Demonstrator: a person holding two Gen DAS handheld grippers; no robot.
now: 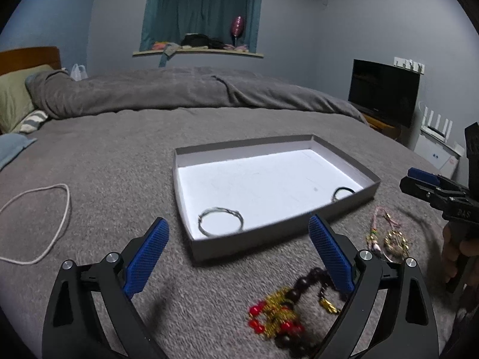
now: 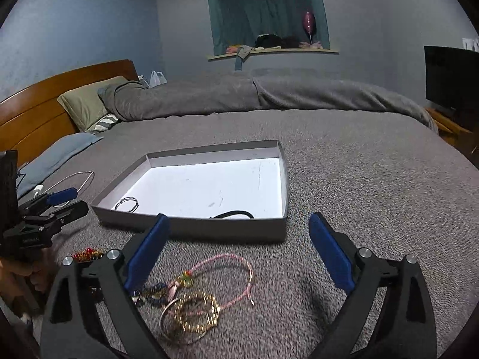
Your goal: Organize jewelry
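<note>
A shallow grey box (image 1: 344,145) with a white floor lies on the grey bed; it also shows in the right wrist view (image 2: 227,230). Inside lie a silver bangle (image 1: 220,220) (image 2: 127,203) and a black band (image 1: 343,193) (image 2: 236,214). My left gripper (image 1: 239,251) is open and empty above a red, gold and dark bead tangle (image 1: 281,314). My right gripper (image 2: 239,251) is open and empty above a pink cord bracelet (image 2: 233,278) and gold and silver bangles (image 2: 191,317). That pile also shows in the left wrist view (image 1: 389,236).
A white cord loop (image 1: 39,224) lies on the bed at left. A rolled grey duvet (image 1: 179,92) and pillows (image 2: 86,104) lie at the back. A dark screen (image 1: 383,89) stands at right. The right gripper shows in the left wrist view (image 1: 434,191).
</note>
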